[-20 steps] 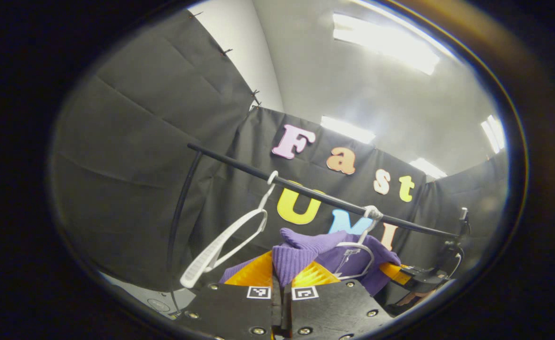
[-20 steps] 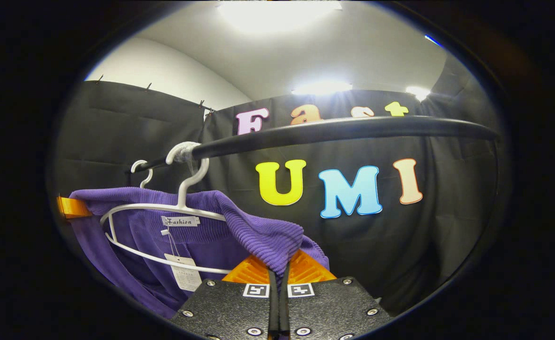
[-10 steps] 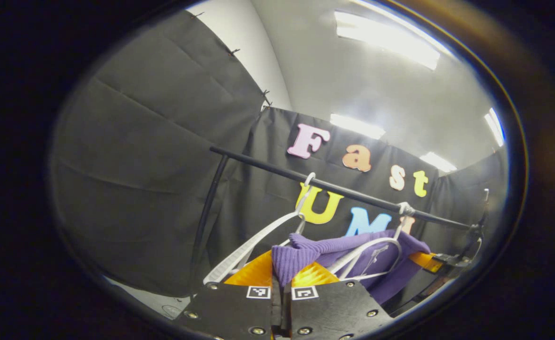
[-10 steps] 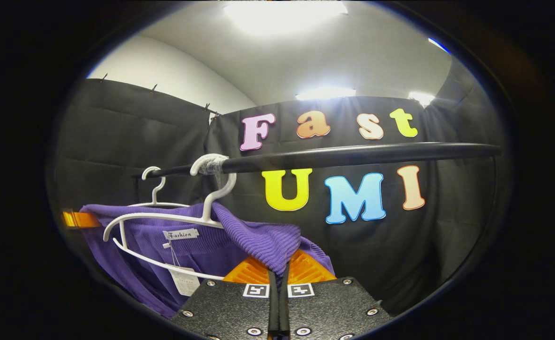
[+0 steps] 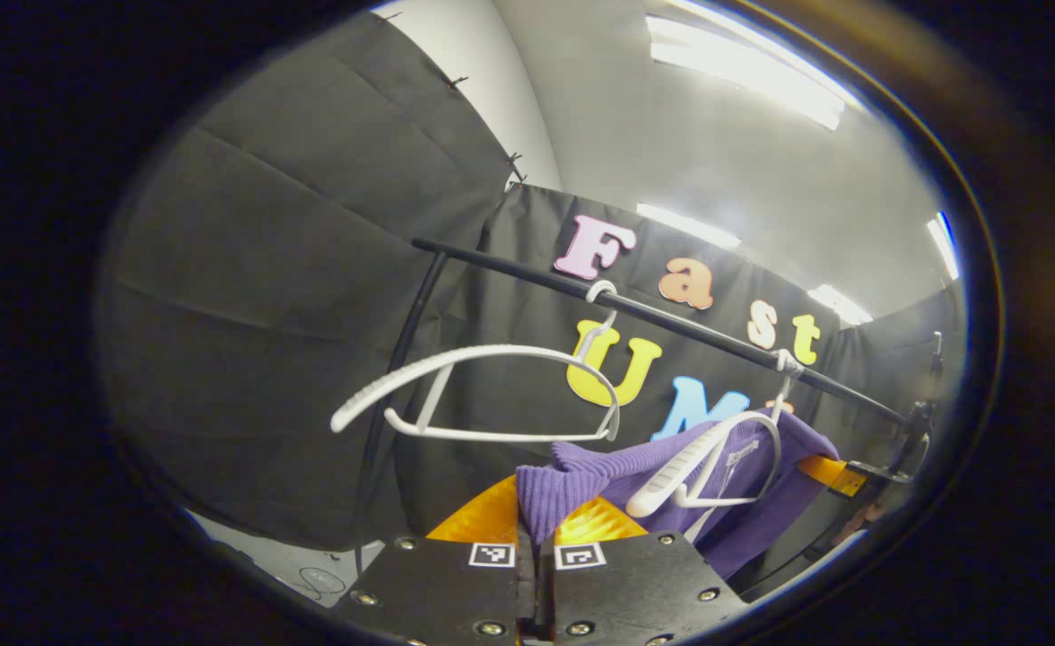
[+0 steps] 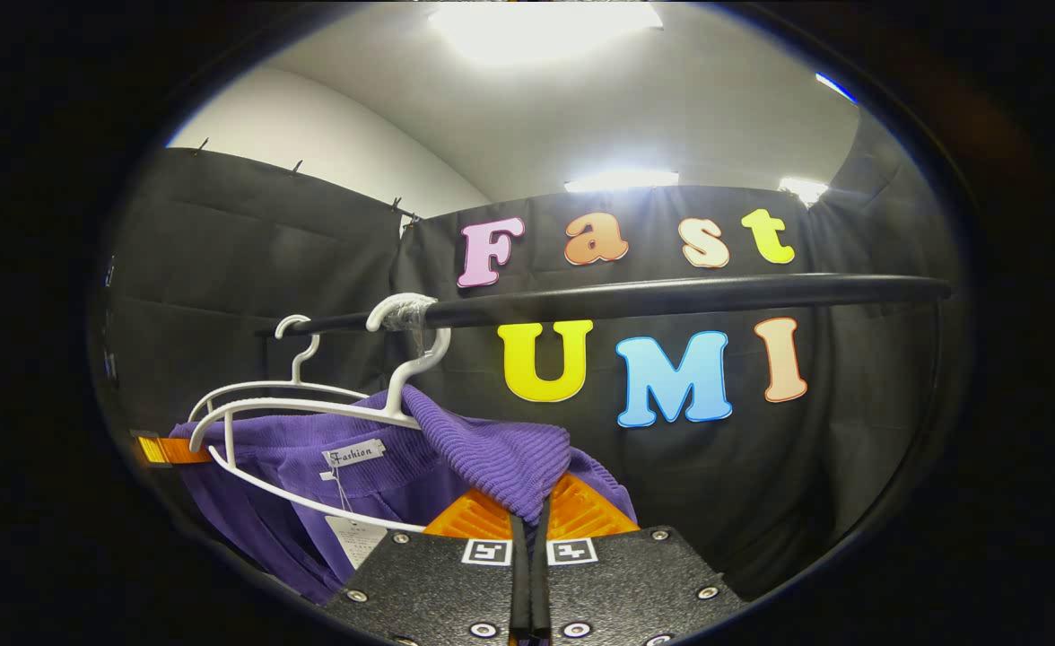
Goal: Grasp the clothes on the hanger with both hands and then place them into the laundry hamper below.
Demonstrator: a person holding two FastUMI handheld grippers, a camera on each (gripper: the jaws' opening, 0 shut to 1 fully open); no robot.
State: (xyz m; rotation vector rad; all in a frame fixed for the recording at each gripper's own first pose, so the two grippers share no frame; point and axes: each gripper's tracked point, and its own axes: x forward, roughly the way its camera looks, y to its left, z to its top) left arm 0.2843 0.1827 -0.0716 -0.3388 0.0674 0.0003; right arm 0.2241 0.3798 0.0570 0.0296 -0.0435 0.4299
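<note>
A purple knit sweater [image 5: 725,484] hangs by one shoulder on a white hanger [image 5: 716,453] hooked over the black rail [image 5: 671,323]. My left gripper [image 5: 535,520] is shut on the sweater's left shoulder, which has come off the hanger's near arm. In the right gripper view the sweater [image 6: 375,467] still lies over the hanger [image 6: 312,408], and my right gripper [image 6: 527,511] is shut on its ribbed right shoulder. The left gripper [image 6: 169,449] shows at the sweater's far end, the right gripper [image 5: 828,474] likewise in the left gripper view.
A second white hanger [image 5: 483,395], bare, swings tilted on the rail to the left. The rail [image 6: 671,294] crosses just above the right gripper. A black upright post [image 5: 393,377] carries the rail's left end. A paper tag [image 6: 344,529] dangles from the sweater's collar.
The left gripper pulled the sweater's shoulder off the hanger arm and drew back; the bare hanger swung up. Both views dropped a little relative to the rail.
</note>
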